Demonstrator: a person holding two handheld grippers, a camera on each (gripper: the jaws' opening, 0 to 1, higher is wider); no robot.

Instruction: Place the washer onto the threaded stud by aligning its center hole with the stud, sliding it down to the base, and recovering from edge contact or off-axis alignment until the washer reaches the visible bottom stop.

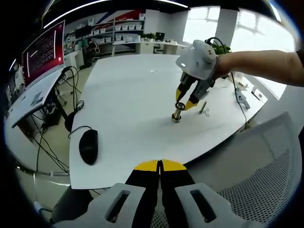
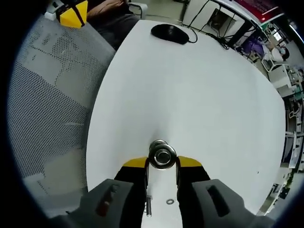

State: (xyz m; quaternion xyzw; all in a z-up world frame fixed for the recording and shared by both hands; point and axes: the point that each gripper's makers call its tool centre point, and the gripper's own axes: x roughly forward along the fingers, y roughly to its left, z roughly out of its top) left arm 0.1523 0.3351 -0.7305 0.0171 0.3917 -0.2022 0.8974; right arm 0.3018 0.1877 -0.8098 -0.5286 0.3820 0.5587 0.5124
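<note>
right gripper (image 2: 162, 164): clamped on stud (image 2: 162, 156), upright on desk (image 2: 199, 90) | left gripper (image 1: 160, 167): jaws closed, empty, off desk edge | washer (image 2: 170, 202): flat on desk beside bolt (image 2: 148, 205)

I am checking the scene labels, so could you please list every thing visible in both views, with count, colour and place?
round metal stud base: one, silver, on the table between the right gripper's jaws
small metal washer: one, silver, on the table near the right gripper
loose metal bolt: one, grey, beside that washer
computer mouse: one, black, near the table edge
white table: one
mesh chair: one, grey, beside the table
left gripper: yellow-tipped, jaws together
right gripper: yellow-tipped, around the base
</note>
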